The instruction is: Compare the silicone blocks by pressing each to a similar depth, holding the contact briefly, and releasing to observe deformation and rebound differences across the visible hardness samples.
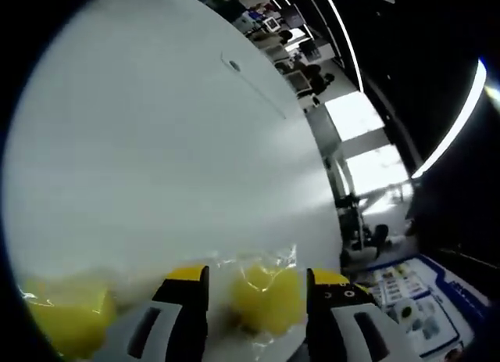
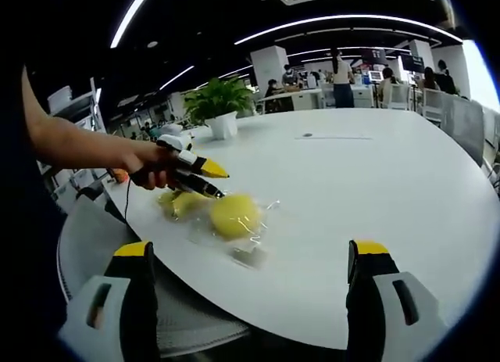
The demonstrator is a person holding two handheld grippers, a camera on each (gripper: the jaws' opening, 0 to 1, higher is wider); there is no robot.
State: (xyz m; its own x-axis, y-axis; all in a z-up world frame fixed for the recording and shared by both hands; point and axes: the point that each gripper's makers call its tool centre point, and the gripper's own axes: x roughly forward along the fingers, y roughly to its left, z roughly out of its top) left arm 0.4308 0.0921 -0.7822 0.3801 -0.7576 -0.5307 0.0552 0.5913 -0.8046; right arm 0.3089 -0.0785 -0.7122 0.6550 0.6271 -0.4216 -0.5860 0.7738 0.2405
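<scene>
Right claw [image 2: 248,299] is sitting nearest the lens in the right gripper view, jaws spread wide with yellow tips, gripping nothing, hovering off the near edge of the white counter [image 2: 375,182]. Ahead of it, a yellow silicone block [image 2: 234,215] is lying in a clear plastic bag [image 2: 251,238] on the counter, near that edge. A second yellow block [image 2: 178,202] is lying just beside it on the left, partly hidden by the other tool.

Left claw [image 2: 215,184] is coming in from the left in that view, held by a hand [image 2: 152,165], its yellow-tipped jaws pointing at the gap between the two blocks. Cannot tell there whether a jaw is touching either one.

In the left gripper view, left claw [image 1: 256,288] is standing partly open, jaws straddling the bagged yellow silicone block [image 1: 264,298]. The block looks close to both jaws, but cannot tell if they are pinching it. The second yellow block [image 1: 66,315] is sitting to the left, outside the jaws.

A potted plant [image 2: 217,104] is standing at the far side of the counter. A grey chair [image 2: 117,245] is showing under the near edge.
</scene>
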